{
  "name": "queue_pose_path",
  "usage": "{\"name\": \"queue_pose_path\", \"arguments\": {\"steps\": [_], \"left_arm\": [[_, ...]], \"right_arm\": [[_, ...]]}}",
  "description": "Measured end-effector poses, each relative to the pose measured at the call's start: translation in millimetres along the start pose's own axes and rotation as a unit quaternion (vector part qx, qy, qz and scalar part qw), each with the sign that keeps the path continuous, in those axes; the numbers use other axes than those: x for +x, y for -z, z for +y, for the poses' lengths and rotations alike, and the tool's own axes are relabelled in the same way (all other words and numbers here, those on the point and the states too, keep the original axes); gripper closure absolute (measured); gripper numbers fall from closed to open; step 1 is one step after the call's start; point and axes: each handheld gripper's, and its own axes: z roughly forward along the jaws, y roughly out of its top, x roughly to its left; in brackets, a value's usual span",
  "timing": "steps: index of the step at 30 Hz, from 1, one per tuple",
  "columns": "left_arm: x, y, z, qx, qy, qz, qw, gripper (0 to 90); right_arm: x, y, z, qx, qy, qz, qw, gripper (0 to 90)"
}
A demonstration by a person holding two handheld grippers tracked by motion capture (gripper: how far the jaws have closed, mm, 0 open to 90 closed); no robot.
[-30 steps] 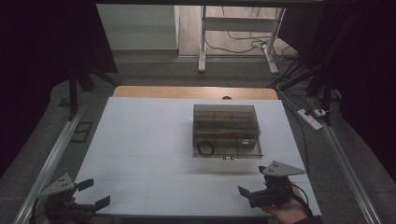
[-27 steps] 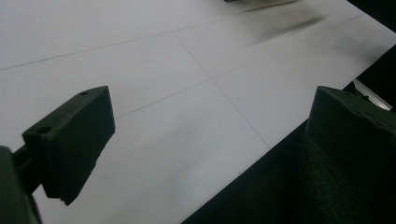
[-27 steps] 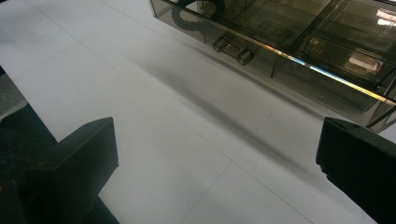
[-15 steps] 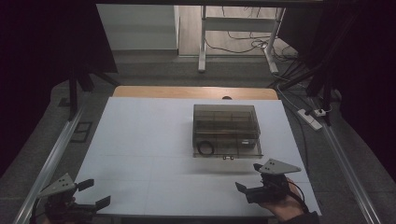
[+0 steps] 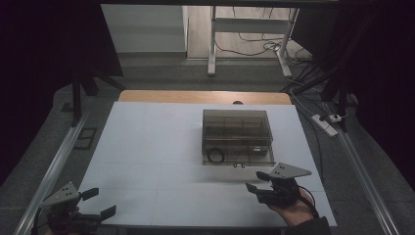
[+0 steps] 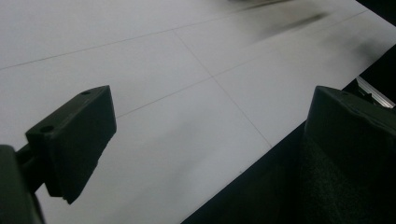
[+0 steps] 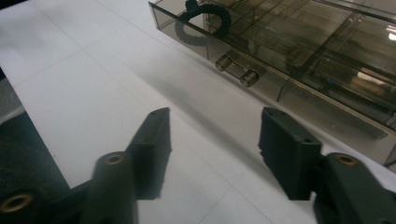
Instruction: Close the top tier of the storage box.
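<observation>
While closing empty, right hand-held gripper sits just before box.

- Dim room; the white tabletop is the brightest area, evenly lit.
- Dark, murky edges in the high view.
- Far tabletop blurred in the left gripper view.

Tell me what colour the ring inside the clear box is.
Black ring, clearest in the right gripper view.
</observation>
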Motion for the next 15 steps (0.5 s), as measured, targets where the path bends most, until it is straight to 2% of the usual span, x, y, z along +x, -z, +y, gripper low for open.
{"name": "queue_pose_path", "arguments": {"steps": [5, 9, 15], "left_arm": [[-0.5, -0.6, 0.2, 0.002, -0.001, 0.000, 1.0000, 3.1], [-0.5, -0.7, 0.4, 0.003, -0.002, 0.000, 1.0000, 3.2], [-0.5, -0.9, 0.4, 0.003, -0.002, 0.000, 1.0000, 3.2]], "right_arm": [[-1.1, -1.1, 0.7, 0.000, 0.015, 0.004, 0.9999, 58.5], [-2.6, -2.5, 1.7, 0.005, 0.016, 0.008, 0.9998, 67.7], [-5.7, -8.6, 3.5, 0.025, 0.014, 0.014, 0.9995, 79.8]]}}
